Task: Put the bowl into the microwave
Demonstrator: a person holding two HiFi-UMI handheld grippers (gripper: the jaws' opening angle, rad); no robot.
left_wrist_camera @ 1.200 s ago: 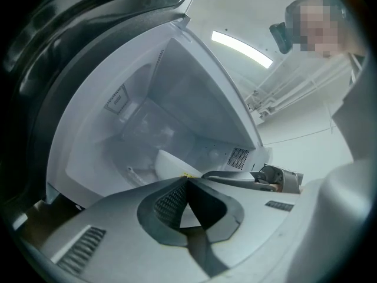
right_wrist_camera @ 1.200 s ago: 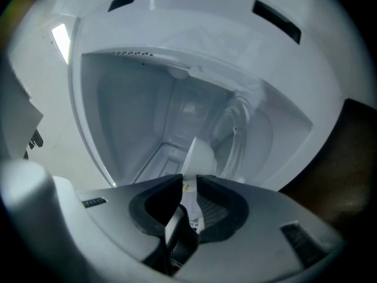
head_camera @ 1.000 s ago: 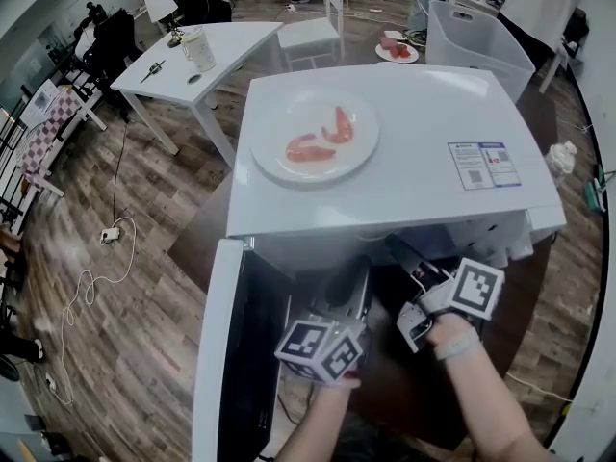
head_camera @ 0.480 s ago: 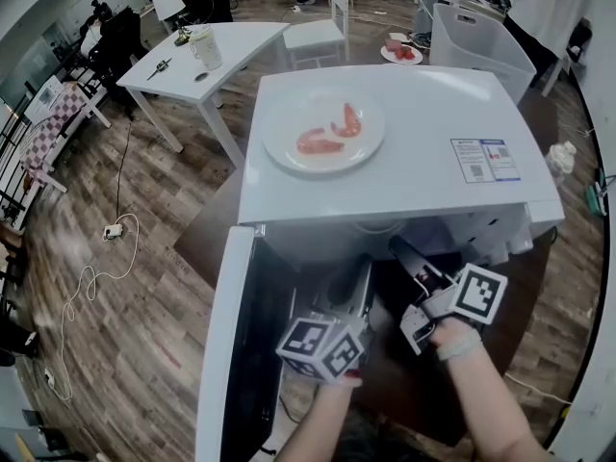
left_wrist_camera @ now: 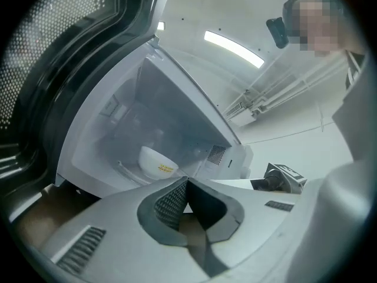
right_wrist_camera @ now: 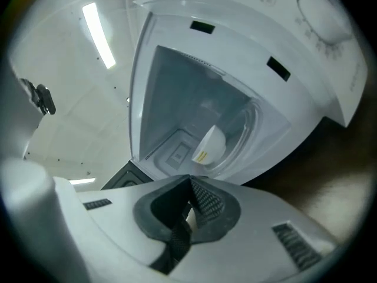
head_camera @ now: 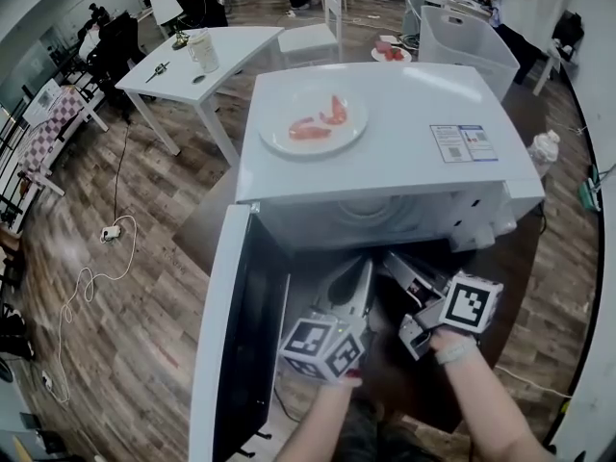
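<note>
A: Microwave status?
B: Door is swung open at the left.
A: Grippers, bowl?
B: Left gripper and right gripper are closed, nothing held, near the opening. Bowl is seated upright inside.

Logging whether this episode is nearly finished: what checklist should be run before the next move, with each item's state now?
1. Bowl inside the microwave: ok.
2. Left gripper shut, empty: ok.
3. Right gripper shut, empty: ok.
4. Both grippers outside the cavity: ok.
5. Door closed: not ok, it stands open.
6. Plate on top, away from the edge: ok.
</note>
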